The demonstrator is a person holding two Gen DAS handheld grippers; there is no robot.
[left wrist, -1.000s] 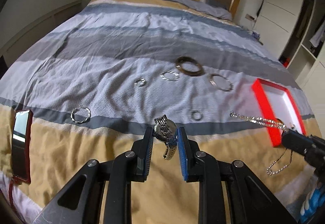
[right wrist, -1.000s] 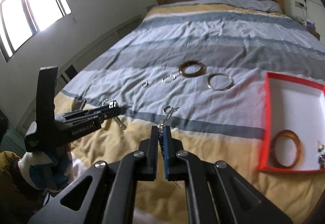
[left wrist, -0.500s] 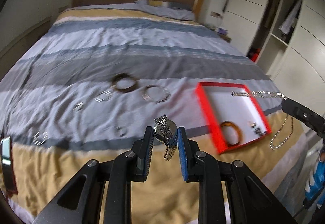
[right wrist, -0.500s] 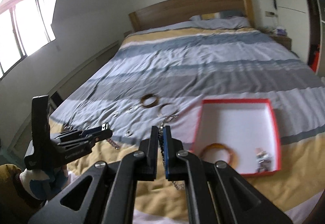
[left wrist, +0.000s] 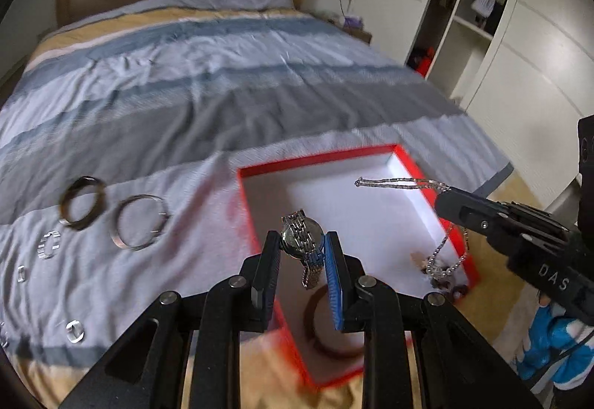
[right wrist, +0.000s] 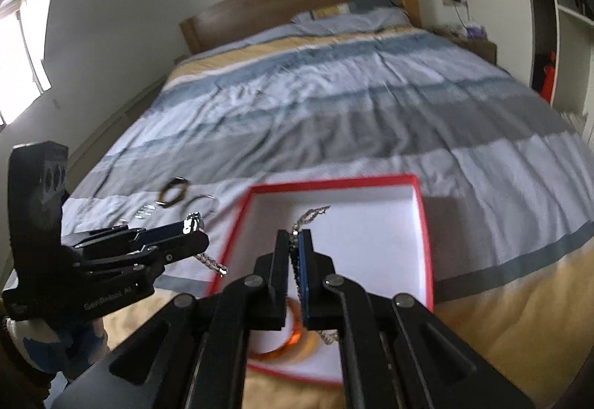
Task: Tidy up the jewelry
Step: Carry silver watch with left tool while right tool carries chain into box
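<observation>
A bed (left wrist: 222, 82) with a duvet striped in blue, grey and yellow is filling both views, its wooden headboard (right wrist: 297, 0) standing against the far wall. A white wardrobe (left wrist: 519, 38) with open shelves is rising at the right edge of the left wrist view.

A red-rimmed box (left wrist: 260, 223) with a white floor is lying on the duvet near the foot of the bed. An orange-brown bangle (right wrist: 293, 338) is lying in its near corner, partly hidden behind the right gripper's fingers, and a small blurred cluster of jewelry (left wrist: 441, 279) is lying against its right wall.

The left gripper (left wrist: 302, 249) is hanging over the box's near left part and pinching a silver wristwatch (left wrist: 299, 236) by its case, the metal band drooping below the pads. The right gripper (right wrist: 295, 253), pressed together, is pinching a silver chain necklace (right wrist: 312, 214) over the box, one end projecting ahead of the fingertips and the rest dangling beneath.

Left of the box on the duvet are lying a dark bangle (left wrist: 80, 203) and, just beside it, a thin silver bangle (left wrist: 139, 221). Nearer the left edge, several small silver rings (left wrist: 48, 245) are lying scattered, too blurred to tell apart.
</observation>
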